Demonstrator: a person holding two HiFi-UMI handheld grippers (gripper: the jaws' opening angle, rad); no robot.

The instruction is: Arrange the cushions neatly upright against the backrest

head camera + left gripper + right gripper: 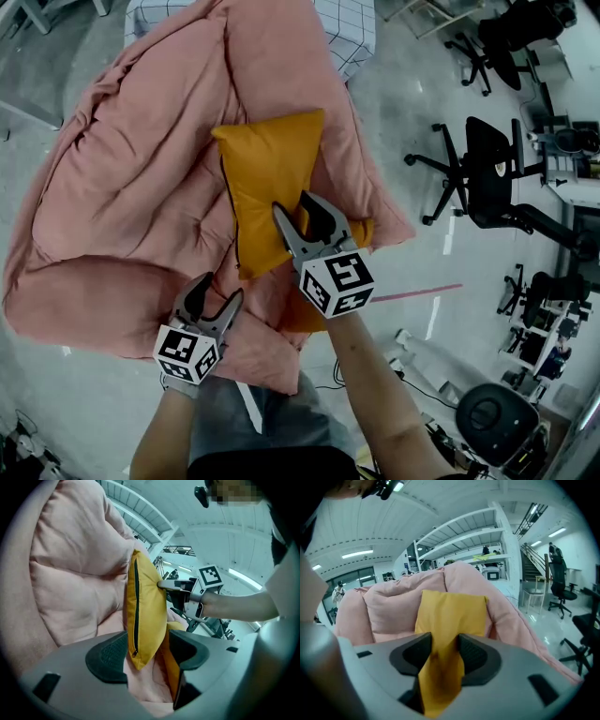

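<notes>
Yellow cushion (267, 178) – pinched at its near edge by the right gripper (292, 208); pads narrow, fabric bunched between them. The rest of the cushion extends straight ahead of those jaws, long axis running away from the tool toward the puffed back of the pink seat (131, 187). It seems to lean on that back, slightly tilted.

Left gripper (218, 292) empty, jaws wide. The cushion's lower zip corner sits just ahead of them, in line with the gap, pressed by neither pad. Second cushion (291, 321) partly visible beneath the right gripper, mostly covered.

Judgement: the right hand is the working one and already has the grip – the coming move likely turns on pushing forward along the jaw line so the cushion stands flat against the back. Left is near enough to steady the zip corner.
</notes>
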